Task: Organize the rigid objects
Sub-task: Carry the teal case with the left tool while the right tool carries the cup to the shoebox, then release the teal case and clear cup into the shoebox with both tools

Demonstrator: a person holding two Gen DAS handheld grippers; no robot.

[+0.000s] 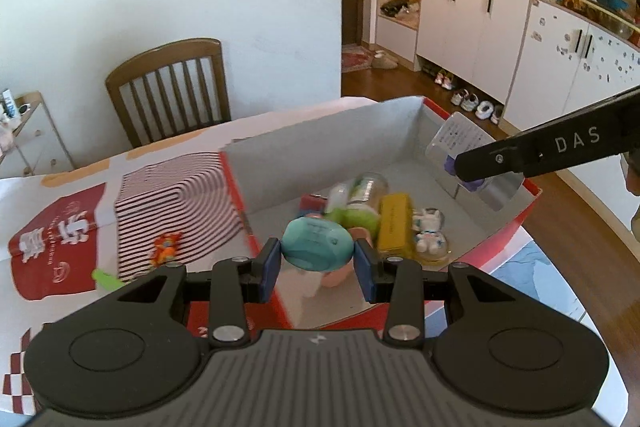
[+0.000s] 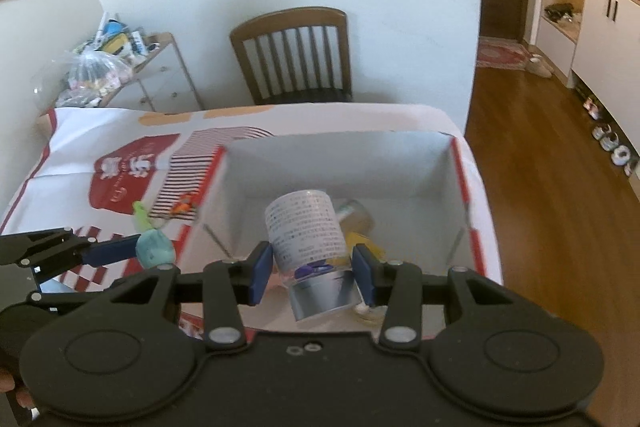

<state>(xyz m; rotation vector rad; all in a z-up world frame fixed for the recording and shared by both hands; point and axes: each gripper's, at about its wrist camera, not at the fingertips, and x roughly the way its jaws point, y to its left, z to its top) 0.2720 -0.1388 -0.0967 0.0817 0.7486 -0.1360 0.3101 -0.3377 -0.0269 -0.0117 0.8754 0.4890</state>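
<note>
Counter (image 2: pixel 460 131) under white cloth with red panels and stripes. On it, open red cardboard box with grey inside (image 1: pixel 360 131) holding clear green-capped bottle (image 1: pixel 362 203), yellow rectangular block (image 1: pixel 394 223), small white astronaut figure (image 1: pixel 428 231).

Right tool (image 2: pixel 314 267), "DAS" lettered on finger, clamped on silver can with white printed label (image 2: pixel 308 235) above box; print too small to read.

Left tool (image 1: pixel 318 261) clamped on teal oval plastic piece (image 1: pixel 318 245) over box's near edge.

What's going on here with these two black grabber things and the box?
A person is tidying small objects into a grey-lined cardboard box on the table. The left gripper holds a teal oval container over the box. The right gripper holds a white-and-silver printed cup above it. A yellow block and others already lie inside.
</note>
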